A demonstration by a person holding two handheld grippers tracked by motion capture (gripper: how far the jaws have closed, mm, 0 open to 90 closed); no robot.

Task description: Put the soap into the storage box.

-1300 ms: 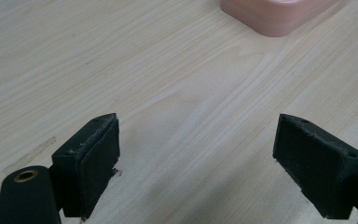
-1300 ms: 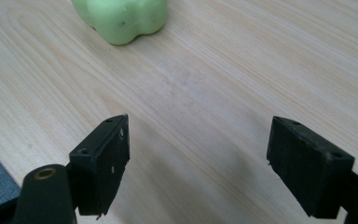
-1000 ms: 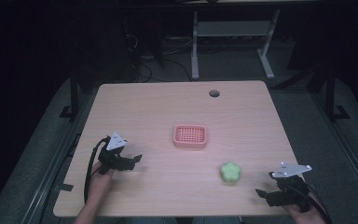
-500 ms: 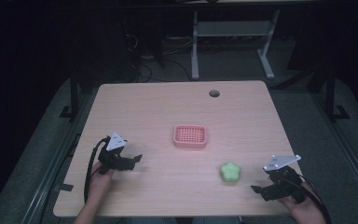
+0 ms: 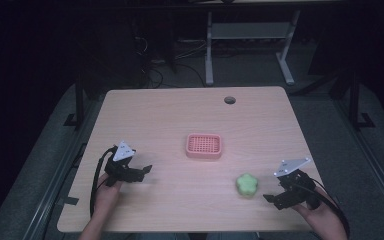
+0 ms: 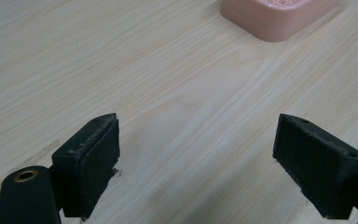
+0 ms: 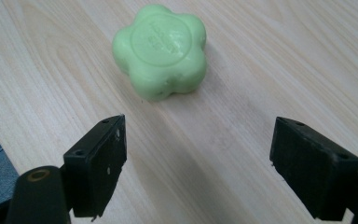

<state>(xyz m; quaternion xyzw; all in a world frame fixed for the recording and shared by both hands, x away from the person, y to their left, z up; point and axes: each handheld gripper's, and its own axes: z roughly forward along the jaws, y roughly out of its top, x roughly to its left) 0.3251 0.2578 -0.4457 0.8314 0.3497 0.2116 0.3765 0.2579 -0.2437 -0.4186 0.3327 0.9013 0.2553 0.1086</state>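
**Count of things on the surface**

One green flower-shaped soap lies just ahead of the right hand-held gripper. One pink ribbed dish sits ahead of the left hand-held gripper, well apart from it. Two hand-held grippers, one surface.

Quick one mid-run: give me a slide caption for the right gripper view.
Open right gripper aimed at a green flower-shaped soap lying just ahead on the wooden table.

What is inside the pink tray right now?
Nothing shows inside the pink tray, just its perforated floor in the high view. The green flower-shaped soap lies on the table, in front of the open right claw.
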